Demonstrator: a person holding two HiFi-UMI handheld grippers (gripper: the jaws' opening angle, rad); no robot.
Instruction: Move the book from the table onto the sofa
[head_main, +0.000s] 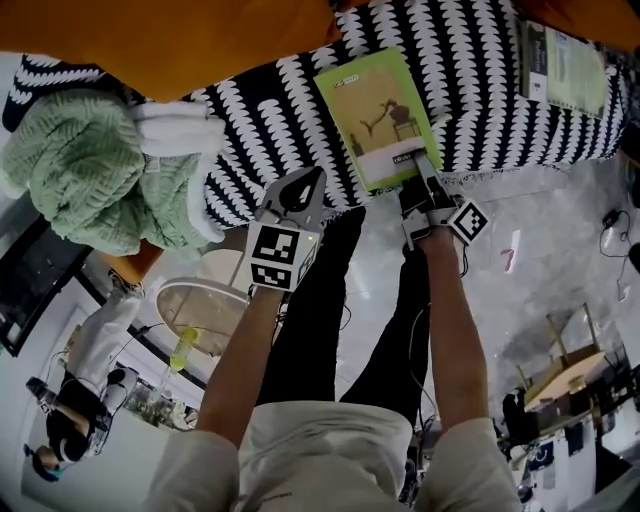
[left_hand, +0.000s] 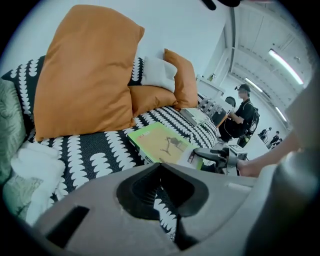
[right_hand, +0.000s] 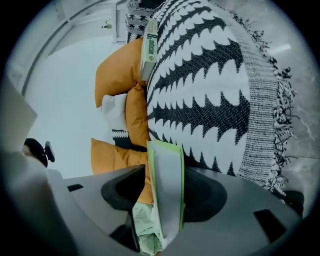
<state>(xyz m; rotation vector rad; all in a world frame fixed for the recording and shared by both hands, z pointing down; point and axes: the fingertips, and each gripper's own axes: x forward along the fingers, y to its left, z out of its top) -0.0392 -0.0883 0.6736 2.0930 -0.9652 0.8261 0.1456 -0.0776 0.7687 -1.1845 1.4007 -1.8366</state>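
The book (head_main: 378, 118) lies flat on the sofa (head_main: 270, 110), cover up, with its near edge close to the front of the seat. The right gripper (head_main: 423, 172) is at that near edge. In the right gripper view the book's edge (right_hand: 167, 190) stands between the fingers (right_hand: 235, 195), and a gap shows along one side, so they are spread loose around it rather than clamped.

The step in hand looks like the release. To do it well, the person should part the fingers enough to clear both covers. The gripper should then draw straight back in the book's own plane, without lifting or twisting, so the book is not dragged off the seat.

The left gripper (head_main: 305, 185) hovers beside it over the seat's front, its fingers together and empty. It is best kept clear of the book.
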